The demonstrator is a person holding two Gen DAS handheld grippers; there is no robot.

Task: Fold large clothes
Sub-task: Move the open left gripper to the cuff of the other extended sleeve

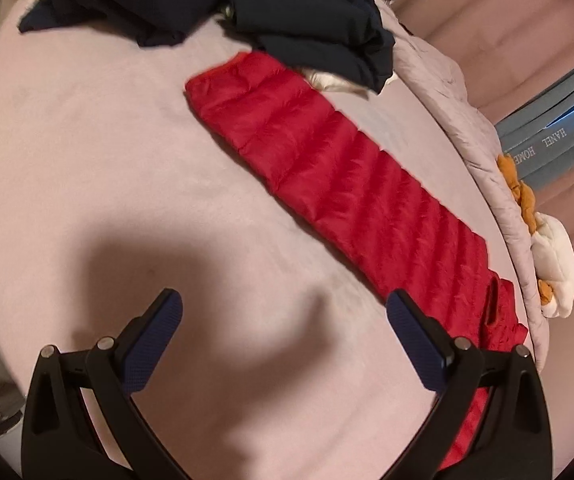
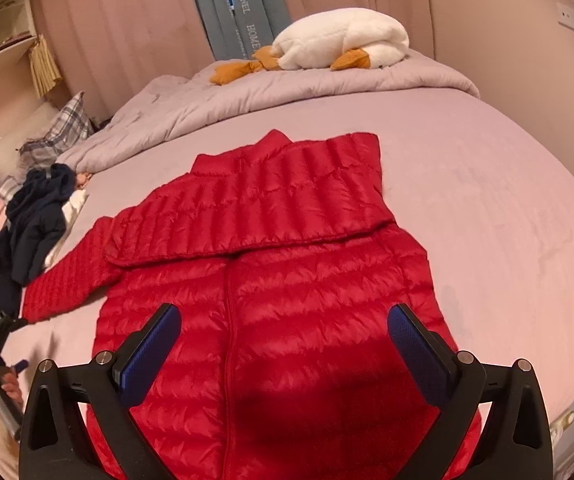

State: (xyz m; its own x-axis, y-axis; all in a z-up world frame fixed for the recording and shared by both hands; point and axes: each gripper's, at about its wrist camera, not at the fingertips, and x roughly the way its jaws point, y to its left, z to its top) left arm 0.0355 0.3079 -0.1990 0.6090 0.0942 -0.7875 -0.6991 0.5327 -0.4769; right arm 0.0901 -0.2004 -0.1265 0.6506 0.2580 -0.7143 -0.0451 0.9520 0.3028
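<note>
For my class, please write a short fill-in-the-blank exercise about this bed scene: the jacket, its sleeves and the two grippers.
1. The puffy jacket spread on the bed is ___ in colour.
2. One sleeve is folded ___ the jacket's chest.
3. The other sleeve still lies stretched out, pointing toward a pile of ___ clothes.
4. The left gripper and the right gripper both have their jaws ___.

Missing words: red; across; dark; open

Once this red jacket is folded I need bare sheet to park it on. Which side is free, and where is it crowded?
Free: the bed sheet right of the red jacket, bordered behind by the grey quilt. Also the sheet beside the outstretched sleeve, under the left gripper. Crowded: the dark clothes pile at the sleeve's far end.
</note>
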